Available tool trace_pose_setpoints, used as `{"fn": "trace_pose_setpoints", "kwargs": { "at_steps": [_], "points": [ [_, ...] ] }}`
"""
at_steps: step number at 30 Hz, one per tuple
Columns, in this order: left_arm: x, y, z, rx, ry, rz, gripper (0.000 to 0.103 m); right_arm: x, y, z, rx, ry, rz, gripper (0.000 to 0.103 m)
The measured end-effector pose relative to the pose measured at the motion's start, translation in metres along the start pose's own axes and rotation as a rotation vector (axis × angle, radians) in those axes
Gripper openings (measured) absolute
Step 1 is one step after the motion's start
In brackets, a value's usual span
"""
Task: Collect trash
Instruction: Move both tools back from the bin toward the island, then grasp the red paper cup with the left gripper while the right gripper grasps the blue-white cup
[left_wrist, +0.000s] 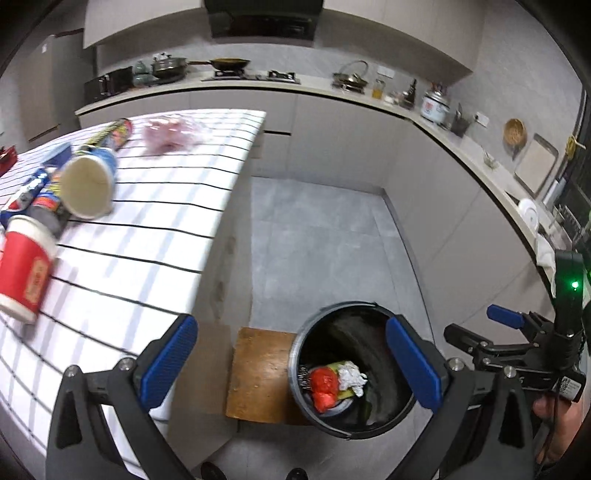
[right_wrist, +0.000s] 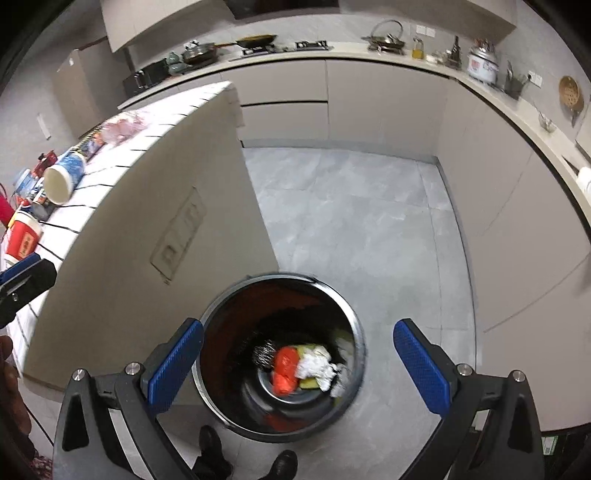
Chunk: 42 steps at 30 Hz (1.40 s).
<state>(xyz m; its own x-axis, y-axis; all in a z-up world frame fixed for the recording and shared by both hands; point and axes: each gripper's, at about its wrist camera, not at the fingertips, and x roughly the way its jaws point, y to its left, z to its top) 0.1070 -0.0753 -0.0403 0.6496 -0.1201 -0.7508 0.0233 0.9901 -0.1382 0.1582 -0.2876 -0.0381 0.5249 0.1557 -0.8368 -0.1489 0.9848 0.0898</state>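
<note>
A black round bin (left_wrist: 354, 369) stands on the floor beside the table; it also shows in the right wrist view (right_wrist: 280, 354). It holds a red wrapper (right_wrist: 286, 369), crumpled white paper (right_wrist: 317, 367) and a metal scourer (right_wrist: 264, 354). My left gripper (left_wrist: 291, 369) is open and empty over the table edge and bin. My right gripper (right_wrist: 299, 363) is open and empty above the bin. On the grid-patterned table (left_wrist: 155, 236) lie a red paper cup (left_wrist: 26, 269), a tipped blue-and-white cup (left_wrist: 88, 184), a snack tube (left_wrist: 114, 134), a pink plastic bag (left_wrist: 166, 134) and crushed wrappers (left_wrist: 37, 192).
A wooden stool (left_wrist: 258, 376) stands between table and bin. A kitchen counter (left_wrist: 332, 90) with pans, a kettle and a rice cooker runs along the back and right walls. Grey floor tiles (right_wrist: 351, 229) lie beyond the bin. The person's black shoes (right_wrist: 284, 463) are near the bin.
</note>
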Motion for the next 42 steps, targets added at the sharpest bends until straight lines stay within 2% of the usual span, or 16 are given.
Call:
{"fn": "trace_pose_setpoints", "kwargs": {
  "at_steps": [13,21,30,33,42],
  "points": [
    [-0.058,0.107,0.002,-0.113,-0.107,0.139,0.102,-0.009,0.113,0.037,-0.117,-0.070,0.121,0.103],
    [-0.066,0.170,0.000,-0.163,-0.131,0.196,0.102,-0.009,0.171,0.053,-0.166,-0.097,0.157,0.103],
    [-0.049,0.211,-0.003,-0.195,-0.102,0.169,0.094,-0.002,0.212,0.069,-0.169,-0.103,0.162,0.103],
    [-0.042,0.214,-0.001,-0.180,-0.091,0.165,0.092,0.003,0.223,0.074,-0.169,-0.101,0.163,0.103],
    [-0.020,0.221,0.006,-0.154,-0.053,0.124,0.077,0.013,0.247,0.087,-0.171,-0.096,0.167,0.103]
  ]
}}
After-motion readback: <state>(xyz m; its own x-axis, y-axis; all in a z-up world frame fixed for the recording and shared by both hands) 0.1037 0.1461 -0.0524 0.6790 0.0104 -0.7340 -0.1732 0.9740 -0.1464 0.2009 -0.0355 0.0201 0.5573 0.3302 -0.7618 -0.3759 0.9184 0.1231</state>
